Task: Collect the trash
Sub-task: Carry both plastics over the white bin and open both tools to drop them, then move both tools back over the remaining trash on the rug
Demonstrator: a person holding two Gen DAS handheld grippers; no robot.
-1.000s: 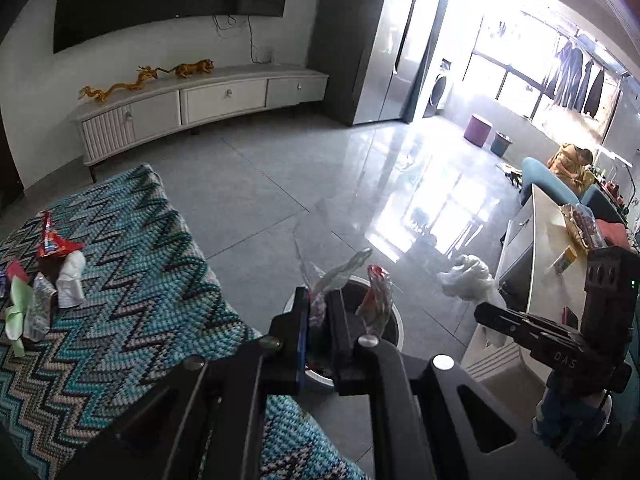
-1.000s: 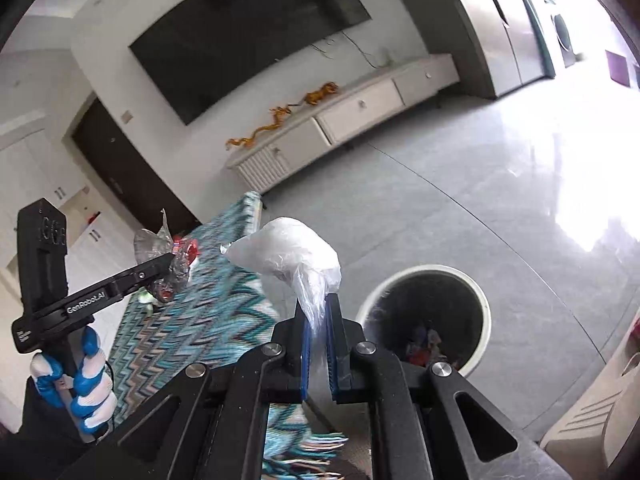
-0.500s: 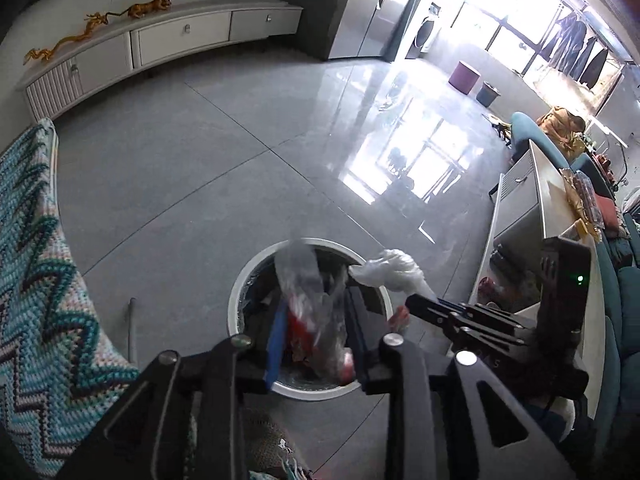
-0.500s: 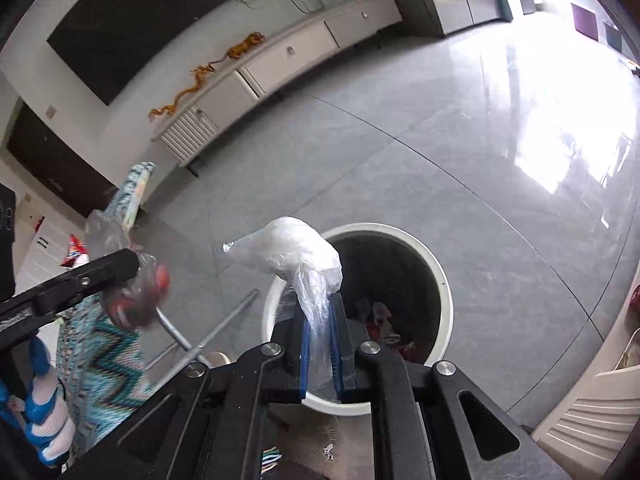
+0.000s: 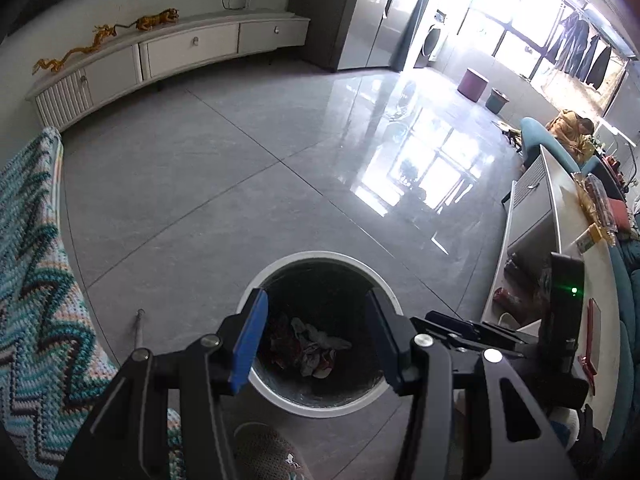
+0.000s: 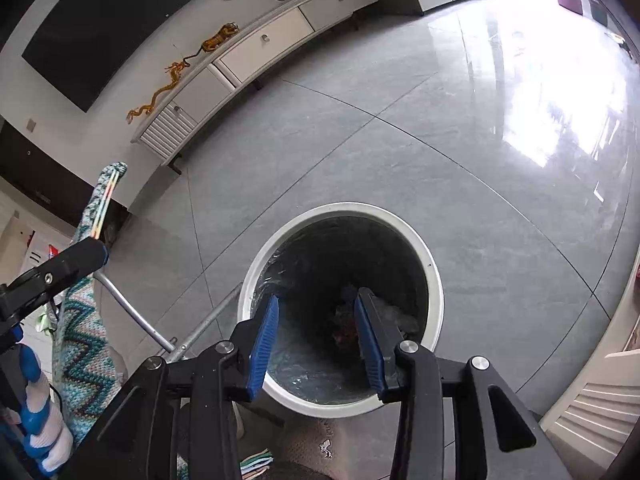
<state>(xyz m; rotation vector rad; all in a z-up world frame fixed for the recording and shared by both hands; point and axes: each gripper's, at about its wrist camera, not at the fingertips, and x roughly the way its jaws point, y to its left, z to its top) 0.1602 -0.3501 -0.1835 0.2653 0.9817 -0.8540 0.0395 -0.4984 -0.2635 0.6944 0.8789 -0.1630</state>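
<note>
Both tools are poised over the bin (image 6: 434, 280) right now, and both are letting go. In the right wrist view the right tool (image 6: 316, 332) sits low in the frame with its blue pads (image 6: 262, 350) spreading apart, nothing between them, only the dark mouth of the bin showing through the gap. Same story in the left wrist view: the left tool (image 5: 316, 340) is opening, jaws apart and empty, framing the bin's white rim at lower centre.

And the trash (image 5: 310, 350)? It lies at the bottom of the bin, a crumpled heap of red and pale wrappers seen straight through the left tool's gap, well below the pads and touching neither. In the right view the heap is darker and harder to read (just a reddish patch beside the right-hand pad).

To do this drop well, I'd say: keep each tool centred over the opening until the jaws are fully spread, so light film can't cling to a pad and get dragged back out. Then lift straight up, clear of the rim, rather than sweeping sideways toward the zigzag cloth (image 5: 36, 280) at the left edge. The two tools are close together here, so withdrawing them one at a time looks wise.
</note>
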